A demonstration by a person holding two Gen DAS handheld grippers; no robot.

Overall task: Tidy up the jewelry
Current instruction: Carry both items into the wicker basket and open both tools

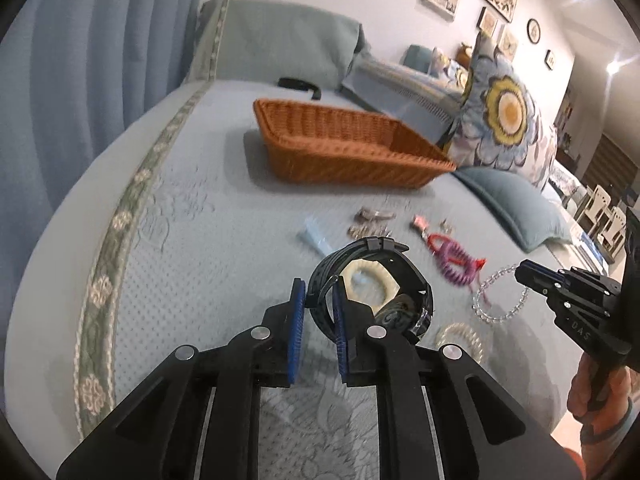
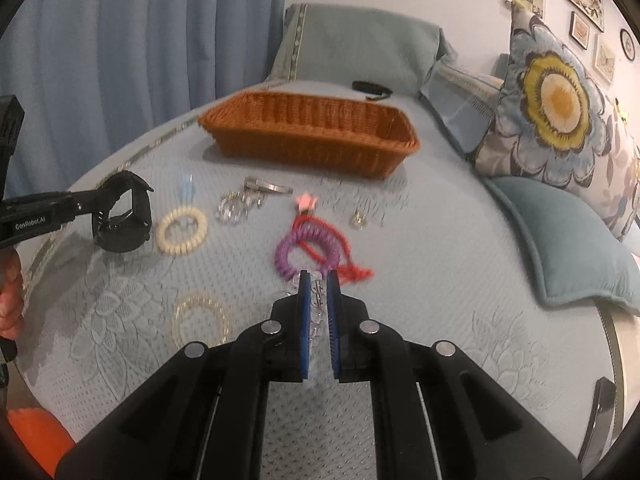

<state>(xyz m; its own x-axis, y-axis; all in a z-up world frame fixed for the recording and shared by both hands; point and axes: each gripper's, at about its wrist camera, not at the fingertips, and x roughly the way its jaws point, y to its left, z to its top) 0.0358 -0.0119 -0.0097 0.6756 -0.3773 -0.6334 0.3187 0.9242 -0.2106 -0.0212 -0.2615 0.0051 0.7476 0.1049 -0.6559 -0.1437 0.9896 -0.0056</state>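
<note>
- A black watch (image 1: 372, 280) hangs by its strap between the closed blue pads of the left gripper (image 1: 320, 292), lifted just above the blue bedspread (image 1: 180, 240).
- A clear bead bracelet (image 1: 500, 296) is pinched in the nearly shut right gripper (image 2: 319, 280).
- A cream bracelet (image 2: 182, 230), a purple coil band (image 2: 296, 252) tangled with red cord (image 2: 320, 248), and small silver pieces lie scattered on the cover.
- A wicker basket (image 2: 312, 136) sits beyond them, well apart.
</note>
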